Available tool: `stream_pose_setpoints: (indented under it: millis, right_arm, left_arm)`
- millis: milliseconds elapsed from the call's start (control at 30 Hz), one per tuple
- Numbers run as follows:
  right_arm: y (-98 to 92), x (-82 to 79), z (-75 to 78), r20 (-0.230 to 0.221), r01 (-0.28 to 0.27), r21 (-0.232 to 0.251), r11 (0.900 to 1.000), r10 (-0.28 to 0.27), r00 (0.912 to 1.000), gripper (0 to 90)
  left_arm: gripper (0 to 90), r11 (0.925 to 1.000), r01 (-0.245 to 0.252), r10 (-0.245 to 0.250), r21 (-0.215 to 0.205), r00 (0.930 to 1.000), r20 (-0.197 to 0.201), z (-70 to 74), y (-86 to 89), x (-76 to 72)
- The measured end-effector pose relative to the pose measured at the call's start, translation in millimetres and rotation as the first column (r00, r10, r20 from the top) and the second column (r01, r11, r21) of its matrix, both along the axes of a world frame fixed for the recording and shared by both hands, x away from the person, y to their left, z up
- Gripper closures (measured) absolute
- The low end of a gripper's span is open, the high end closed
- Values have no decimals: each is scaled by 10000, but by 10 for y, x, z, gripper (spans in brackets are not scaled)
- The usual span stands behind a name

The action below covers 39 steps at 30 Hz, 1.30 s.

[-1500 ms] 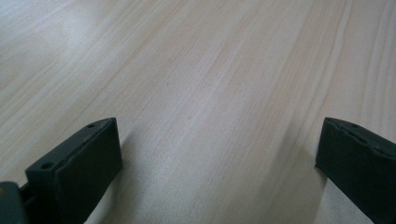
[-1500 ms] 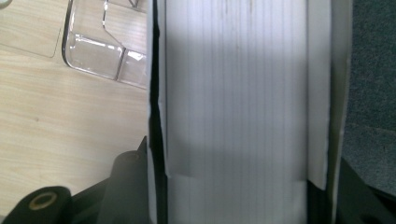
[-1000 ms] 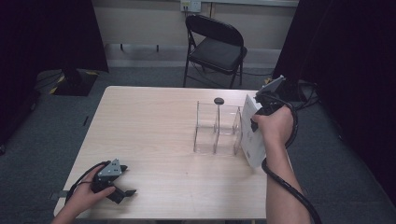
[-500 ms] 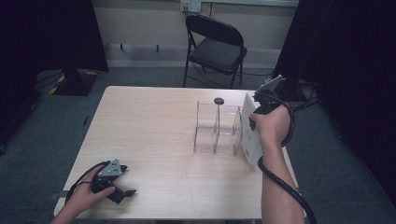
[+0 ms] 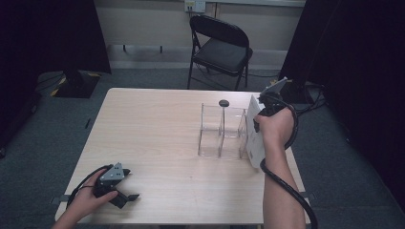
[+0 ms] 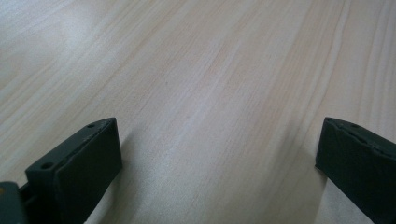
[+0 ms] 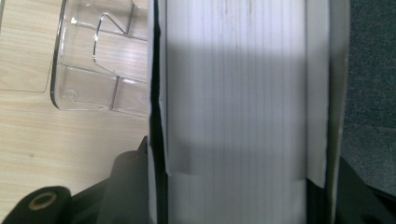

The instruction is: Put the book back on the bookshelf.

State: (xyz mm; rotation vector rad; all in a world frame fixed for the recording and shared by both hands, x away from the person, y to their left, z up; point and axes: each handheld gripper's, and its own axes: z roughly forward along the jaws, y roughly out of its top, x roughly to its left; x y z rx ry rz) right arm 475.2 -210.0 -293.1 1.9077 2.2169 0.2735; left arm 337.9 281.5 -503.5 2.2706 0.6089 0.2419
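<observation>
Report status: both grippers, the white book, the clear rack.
Right gripper shut on white book. Left gripper open on table. Clear rack beside book, nothing blocking.

Black folding chair (image 5: 220, 47) behind the pale wood surface (image 5: 153, 138), small dark round knob-like thing (image 5: 223, 103) near the far edge, wall outlet (image 5: 195, 5) up top.

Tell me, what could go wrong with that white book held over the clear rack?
1. The book hangs at the table's right edge, beside the rack; if the right hand-held gripper slips, it could drop to the floor.
2. The rack looks light, and the left hand-held gripper rests far away, jaws open, so a nudge from the book might shove or tip it.
</observation>
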Motion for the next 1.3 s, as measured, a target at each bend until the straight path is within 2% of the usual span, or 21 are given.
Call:
stream_pose_setpoints:
  millis: [800, 1300]
  right_arm:
    - [26, 132, -69, 26, 175, -8, 9998, -175, 9998, 524]
    - [29, 151, -156, 519, 275, 75, 9996, -279, 9983, 523]
  left_arm:
    - [0, 10000, 25, -25, 92, 10000, -53, 7, 1, -7]
    - [0, 10000, 31, -31, 90, 10000, -48, 7, 1, -13]
